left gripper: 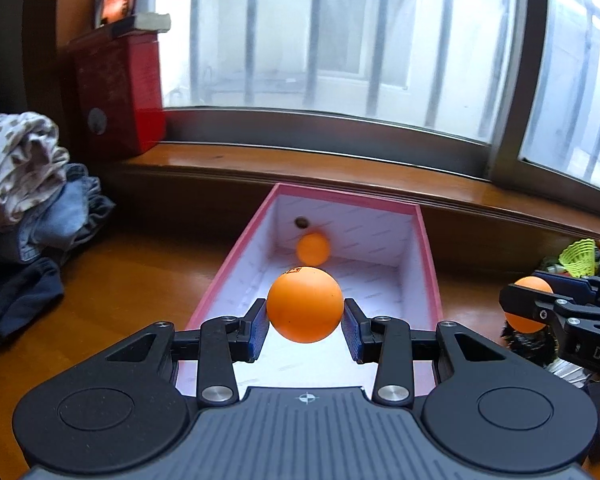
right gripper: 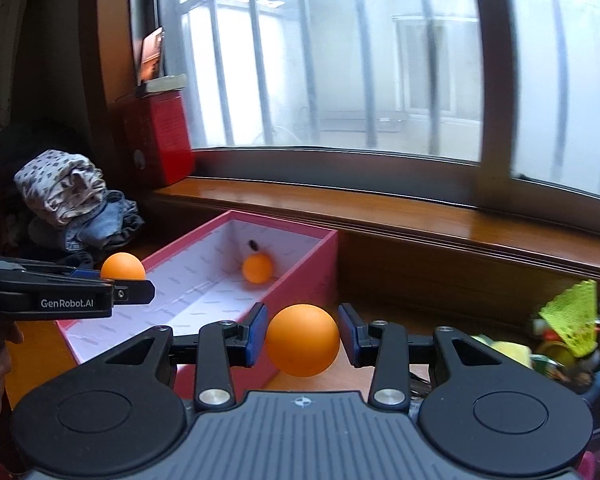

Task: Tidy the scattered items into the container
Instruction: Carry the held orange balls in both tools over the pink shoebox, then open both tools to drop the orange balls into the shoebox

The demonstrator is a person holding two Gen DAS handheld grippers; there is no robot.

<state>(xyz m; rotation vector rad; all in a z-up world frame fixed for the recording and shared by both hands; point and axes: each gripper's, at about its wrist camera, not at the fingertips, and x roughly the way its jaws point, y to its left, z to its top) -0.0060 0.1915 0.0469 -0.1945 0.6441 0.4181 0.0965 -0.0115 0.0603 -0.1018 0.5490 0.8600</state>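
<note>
Left gripper [left gripper: 305,314] fingers clamp a ball [left gripper: 305,305] directly above the box [left gripper: 428,248] interior. Right gripper [right gripper: 302,336] grasps another ball [right gripper: 302,340], outside the box's right wall. Left is nearer release.

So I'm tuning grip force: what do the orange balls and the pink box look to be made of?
Orange balls: smooth matte plastic with a printed logo, like ping-pong balls, likely hollow. Pink box: apparently cardboard, with thin straight walls, a matte pink outside and white printed lining.

A home: folded laundry [left gripper: 28,168] beside barred window [left gripper: 340,40].
</note>
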